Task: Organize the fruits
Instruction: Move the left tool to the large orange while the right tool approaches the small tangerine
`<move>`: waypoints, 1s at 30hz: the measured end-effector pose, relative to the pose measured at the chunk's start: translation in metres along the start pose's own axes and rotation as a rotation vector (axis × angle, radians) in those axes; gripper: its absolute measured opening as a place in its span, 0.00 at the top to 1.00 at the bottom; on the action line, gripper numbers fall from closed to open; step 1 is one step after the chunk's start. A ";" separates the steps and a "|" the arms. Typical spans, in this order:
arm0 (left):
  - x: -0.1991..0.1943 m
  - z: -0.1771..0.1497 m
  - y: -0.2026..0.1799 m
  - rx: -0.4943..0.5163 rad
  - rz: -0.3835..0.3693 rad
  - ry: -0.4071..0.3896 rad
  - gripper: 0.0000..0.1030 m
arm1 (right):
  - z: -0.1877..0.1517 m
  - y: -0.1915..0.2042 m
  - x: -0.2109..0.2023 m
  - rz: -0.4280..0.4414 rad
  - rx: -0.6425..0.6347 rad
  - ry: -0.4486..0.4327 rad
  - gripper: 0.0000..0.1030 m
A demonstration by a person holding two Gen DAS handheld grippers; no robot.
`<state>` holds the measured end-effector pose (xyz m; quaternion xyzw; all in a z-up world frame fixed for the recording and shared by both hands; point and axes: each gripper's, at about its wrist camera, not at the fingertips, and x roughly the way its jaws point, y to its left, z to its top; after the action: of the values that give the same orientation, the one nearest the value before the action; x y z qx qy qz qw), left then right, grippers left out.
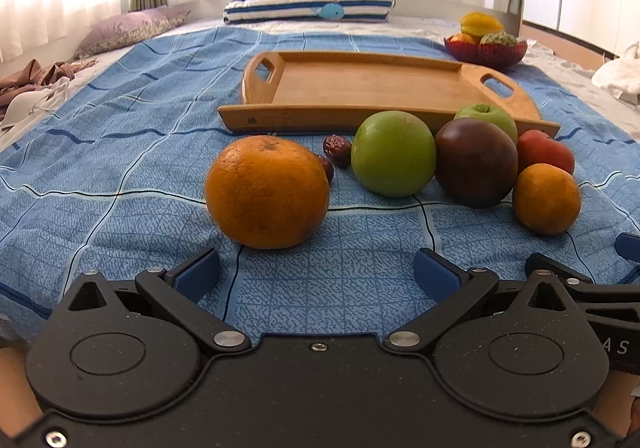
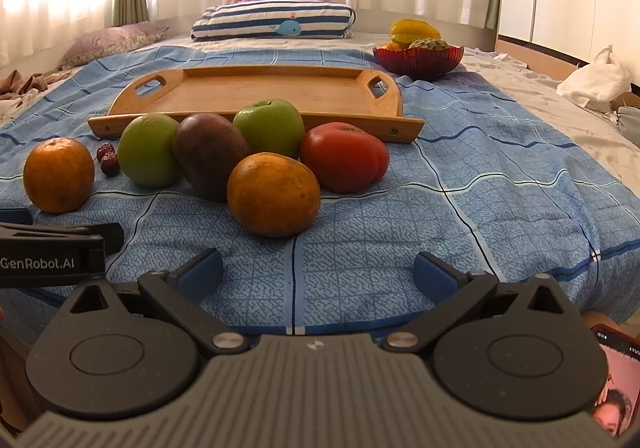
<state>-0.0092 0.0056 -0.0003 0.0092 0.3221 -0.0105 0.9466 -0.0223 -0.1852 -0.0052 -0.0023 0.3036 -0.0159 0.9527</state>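
Fruits lie loose on a blue bedsheet [image 1: 100,183] just before an empty wooden tray [image 1: 360,87]. Both grippers hover low with fingers wide, holding nothing: the left gripper [image 1: 318,274] faces a large orange [image 1: 267,191], the right gripper [image 2: 318,274] a smaller orange [image 2: 274,193]. Sorting seems unstarted; the next move is likely closing on an orange.

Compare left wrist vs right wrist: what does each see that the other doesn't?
Only left wrist: the left claw, open and empty, with the orange right ahead of it.

Only right wrist: the right claw, open and empty, a phone at bottom right, and the "GenRobot.AI" label on the other tool.

Both: tray holding nothing, bowl with fruit, striped pillow, dates, tomato, blue sheet, all loose fruit on the sheet in front of the tray.
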 end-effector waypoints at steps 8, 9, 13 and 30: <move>-0.005 -0.004 -0.001 0.004 -0.002 -0.027 0.00 | -0.002 0.000 0.000 -0.006 0.023 -0.019 0.00; -0.005 -0.003 -0.001 0.003 -0.002 -0.027 0.00 | -0.002 0.000 0.000 -0.006 0.022 -0.018 0.00; -0.006 0.002 -0.001 0.003 0.007 -0.038 0.00 | 0.002 -0.001 -0.002 0.002 0.014 -0.014 0.00; -0.013 0.023 0.009 0.047 0.039 -0.179 0.01 | 0.025 0.006 -0.002 0.051 0.025 -0.144 0.17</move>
<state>-0.0055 0.0143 0.0261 0.0367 0.2358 -0.0006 0.9711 -0.0094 -0.1797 0.0157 0.0161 0.2339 0.0048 0.9721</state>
